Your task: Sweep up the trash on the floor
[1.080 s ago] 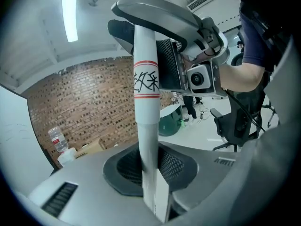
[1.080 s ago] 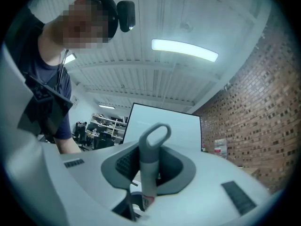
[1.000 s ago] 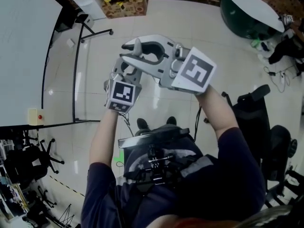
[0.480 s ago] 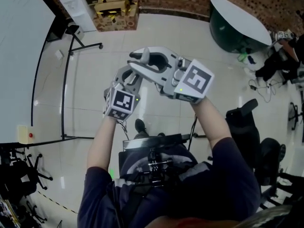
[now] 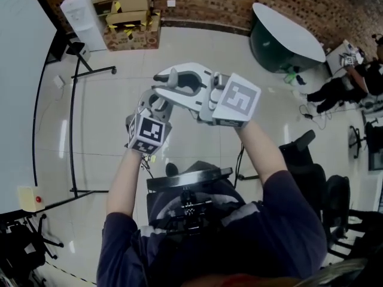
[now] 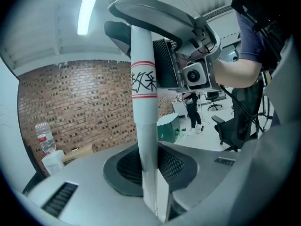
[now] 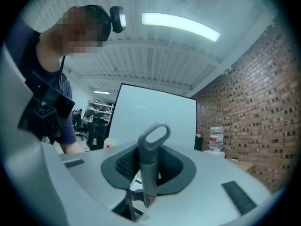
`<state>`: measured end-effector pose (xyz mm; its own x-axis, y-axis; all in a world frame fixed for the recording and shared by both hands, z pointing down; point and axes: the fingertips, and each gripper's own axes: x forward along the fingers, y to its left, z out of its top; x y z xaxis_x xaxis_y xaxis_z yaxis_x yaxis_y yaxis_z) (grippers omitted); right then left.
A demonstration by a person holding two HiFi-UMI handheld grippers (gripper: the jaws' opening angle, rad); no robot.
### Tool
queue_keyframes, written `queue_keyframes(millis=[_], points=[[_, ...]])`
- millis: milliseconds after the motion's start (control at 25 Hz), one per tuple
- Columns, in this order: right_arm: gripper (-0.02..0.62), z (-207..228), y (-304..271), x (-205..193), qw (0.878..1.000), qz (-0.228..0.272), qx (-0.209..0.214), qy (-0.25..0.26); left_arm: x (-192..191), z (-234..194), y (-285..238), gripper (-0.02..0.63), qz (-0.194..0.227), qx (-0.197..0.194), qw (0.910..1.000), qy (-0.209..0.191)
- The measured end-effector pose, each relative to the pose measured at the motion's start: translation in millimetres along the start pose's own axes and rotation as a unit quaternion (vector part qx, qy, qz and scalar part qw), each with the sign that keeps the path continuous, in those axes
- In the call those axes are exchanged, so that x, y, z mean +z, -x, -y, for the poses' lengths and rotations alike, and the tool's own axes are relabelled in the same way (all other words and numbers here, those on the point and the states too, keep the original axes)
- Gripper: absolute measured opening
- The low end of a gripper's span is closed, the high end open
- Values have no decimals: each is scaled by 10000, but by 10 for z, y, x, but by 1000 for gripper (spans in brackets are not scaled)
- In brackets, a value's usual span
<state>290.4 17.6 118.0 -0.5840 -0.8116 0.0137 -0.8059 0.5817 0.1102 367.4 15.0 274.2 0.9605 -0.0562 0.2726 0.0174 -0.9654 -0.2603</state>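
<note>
Clamps a white, red-banded round pole (image 6: 143, 117) in left gripper (image 5: 157, 101), pinches a grey loop-ended plastic handle (image 7: 149, 164) in right gripper (image 5: 172, 80); held raised mid-frame, probably to carry sweeping tools; no trash visible on pale floor (image 5: 197, 40)

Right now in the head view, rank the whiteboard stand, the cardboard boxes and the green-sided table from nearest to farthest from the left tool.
From the left tool:
1. whiteboard stand, on the floor just to its left.
2. cardboard boxes, ahead, against the brick wall.
3. green-sided table, far off to the right.
</note>
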Motion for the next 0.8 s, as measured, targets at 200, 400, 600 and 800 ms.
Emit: queue_keyframes(millis=[200, 400, 600, 800], points=[[87, 98, -317, -134, 9994, -217, 251, 55, -190, -286, -11, 61, -110, 75, 9999, 104], [86, 438, -483, -198, 9996, -66, 201, 170, -292, -618, -176, 61, -266, 284, 9992, 116], [83, 917, -591, -270, 9992, 289, 246, 158, -397, -1011, -444, 61, -514, 598, 9968, 164], [83, 1595, -596, -430, 9982, 532, 263, 12, -497, -1481, -900, 61, -775, 1016, 9913, 326]])
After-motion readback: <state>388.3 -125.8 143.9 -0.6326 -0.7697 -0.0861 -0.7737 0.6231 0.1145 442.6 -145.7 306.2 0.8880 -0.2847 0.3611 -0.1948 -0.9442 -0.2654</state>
